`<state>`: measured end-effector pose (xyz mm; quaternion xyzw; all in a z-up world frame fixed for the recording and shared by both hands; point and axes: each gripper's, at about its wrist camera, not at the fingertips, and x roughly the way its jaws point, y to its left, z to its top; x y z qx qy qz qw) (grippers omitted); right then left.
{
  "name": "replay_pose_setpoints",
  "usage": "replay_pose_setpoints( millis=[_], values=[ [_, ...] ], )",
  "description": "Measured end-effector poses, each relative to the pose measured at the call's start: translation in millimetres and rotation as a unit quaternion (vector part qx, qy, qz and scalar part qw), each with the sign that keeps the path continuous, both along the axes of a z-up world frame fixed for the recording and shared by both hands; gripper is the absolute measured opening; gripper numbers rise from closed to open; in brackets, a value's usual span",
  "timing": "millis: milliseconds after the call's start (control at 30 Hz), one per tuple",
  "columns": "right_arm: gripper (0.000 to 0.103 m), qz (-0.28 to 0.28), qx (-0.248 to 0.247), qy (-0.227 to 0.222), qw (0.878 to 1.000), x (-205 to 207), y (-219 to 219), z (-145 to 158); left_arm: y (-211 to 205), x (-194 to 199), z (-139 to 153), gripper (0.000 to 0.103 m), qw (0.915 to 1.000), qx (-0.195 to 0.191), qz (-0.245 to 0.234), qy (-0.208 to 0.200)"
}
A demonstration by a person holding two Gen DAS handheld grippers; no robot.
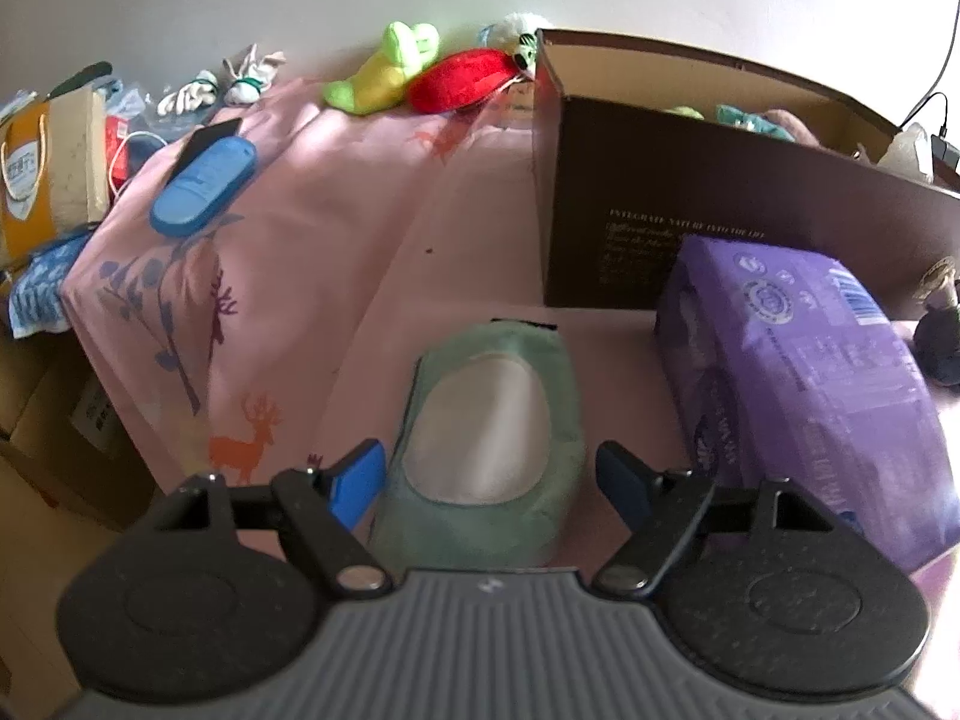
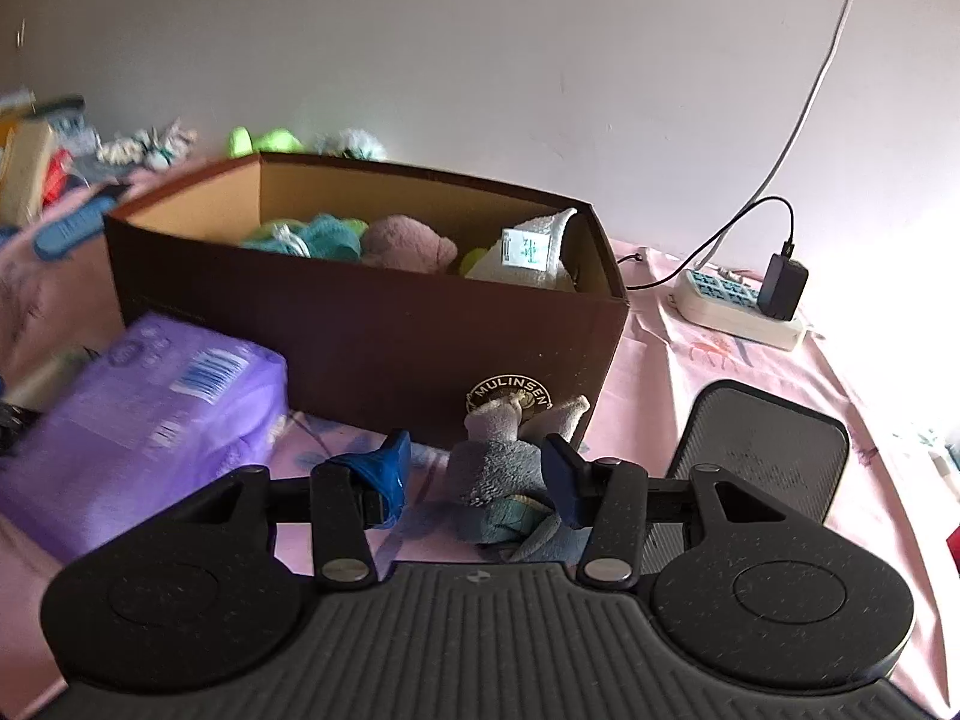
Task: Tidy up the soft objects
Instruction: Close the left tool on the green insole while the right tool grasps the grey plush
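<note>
On the pink sheet (image 1: 336,228), the left gripper (image 1: 492,480) stands wide, jaws straddling a green sock (image 1: 480,420) whose long axis runs straight away toward the brown box (image 1: 690,192). The right gripper (image 2: 480,480) stands half-open around a grey plush (image 2: 498,462), seemingly touching only one pad.

plain white wall (image 2: 480,48) fills the back, bare and evenly lit. a pink sheet (image 1: 336,192) printed with deer and branches covers the surface, folds running across it. strong light washes out the right edge. a white power strip (image 2: 735,306) lies on the sheet by the wall, a black adapter (image 2: 780,288) plugged in, and a cable (image 2: 822,78) climbs the wall.
</note>
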<state>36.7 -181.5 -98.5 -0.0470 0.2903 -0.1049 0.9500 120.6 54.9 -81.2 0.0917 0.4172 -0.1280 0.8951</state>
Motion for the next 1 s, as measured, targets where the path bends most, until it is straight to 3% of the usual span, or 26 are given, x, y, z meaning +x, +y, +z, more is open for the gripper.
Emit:
replay_pose_setpoints(
  millis=[267, 500, 667, 767, 833, 1000],
  values=[
    [0.032, -0.022, -0.061, 0.038, 0.997, 22.4, 9.6, -17.0, -0.9, 8.4, -7.6, 0.08, 1.0, 0.002, -0.004, 0.004],
    [0.033, -0.033, -0.083, 0.065, 0.994, 36.6, 11.4, -28.4, -3.9, 9.7, -9.5, 0.076, 0.9998, 0.001, -0.016, -0.009],
    [0.033, -0.042, -0.076, 0.063, 0.994, 42.1, 7.3, -29.6, -3.9, 12.5, -7.4, 0.063, 0.9998, -0.009, -0.019, -0.006],
    [0.027, -0.04, -0.072, 0.056, 0.995, 43.2, 3.6, -31.3, -2.2, 13.5, -5.8, 0.046, 0.9996, -0.022, -0.019, -0.002],
    [0.024, -0.036, -0.074, 0.051, 0.995, 39.9, 5.9, -32.2, -2.4, 13.3, -4.8, 0.029, 0.9993, -0.03, -0.021, -0.001],
    [0.018, -0.018, -0.064, 0.028, 0.997, 29.9, 7.0, -27.8, -5.0, 10.1, -2.9, 0.012, 0.9993, -0.033, -0.02, -0.004]
  ],
)
